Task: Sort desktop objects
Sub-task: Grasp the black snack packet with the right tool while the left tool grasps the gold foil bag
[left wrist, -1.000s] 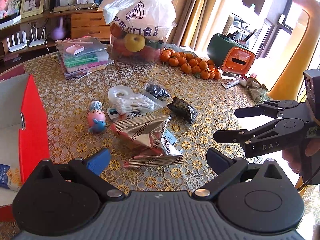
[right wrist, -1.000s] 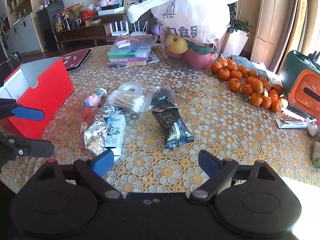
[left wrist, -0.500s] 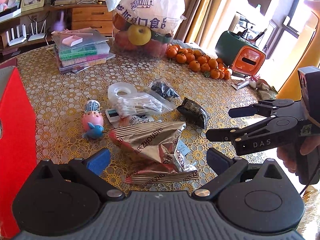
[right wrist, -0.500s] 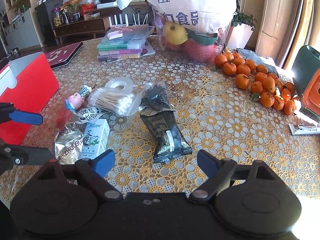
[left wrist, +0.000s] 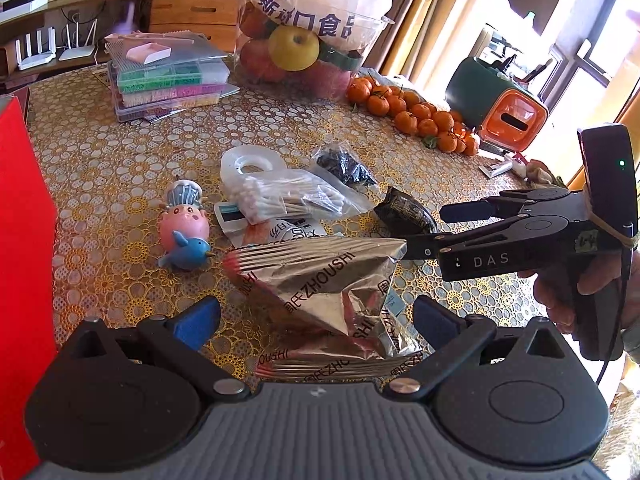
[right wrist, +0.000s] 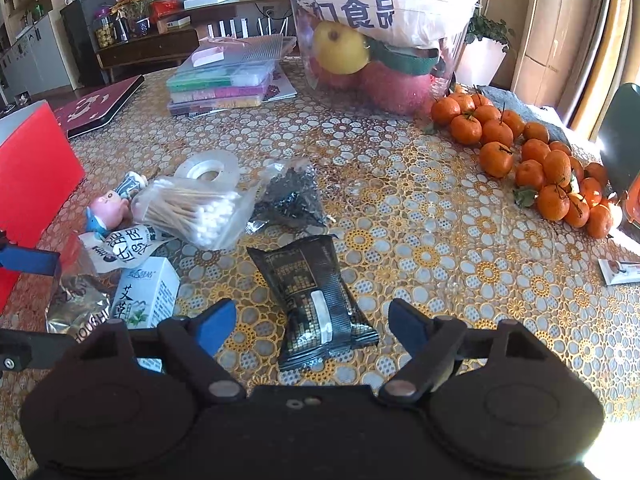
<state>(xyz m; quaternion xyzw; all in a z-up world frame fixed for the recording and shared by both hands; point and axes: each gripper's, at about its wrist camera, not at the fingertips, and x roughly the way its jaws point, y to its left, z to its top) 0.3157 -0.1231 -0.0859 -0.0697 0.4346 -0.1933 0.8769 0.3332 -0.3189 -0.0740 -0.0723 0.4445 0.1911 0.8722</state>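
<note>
Lettering "ZHOUSHI" runs across the crumpled silver foil snack bag [left wrist: 320, 280], which lies between the spread, empty fingers of the left gripper [left wrist: 316, 318]. The right gripper [right wrist: 312, 322], stamped "DAS" in the left view, gapes empty around the black sachet [right wrist: 316, 300], whose long axis points away from the camera on the gold floral tablecloth [right wrist: 420, 220].

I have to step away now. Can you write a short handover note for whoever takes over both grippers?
Left gripper: open, empty, over the silver snack bag.
Right gripper: open, empty, fingers either side of the black packet.
Loose on the table: toy pig, cotton swabs, tape roll, white carton.
Red box at the left edge.
Nothing gripped yet; all these remain to sort.
</note>
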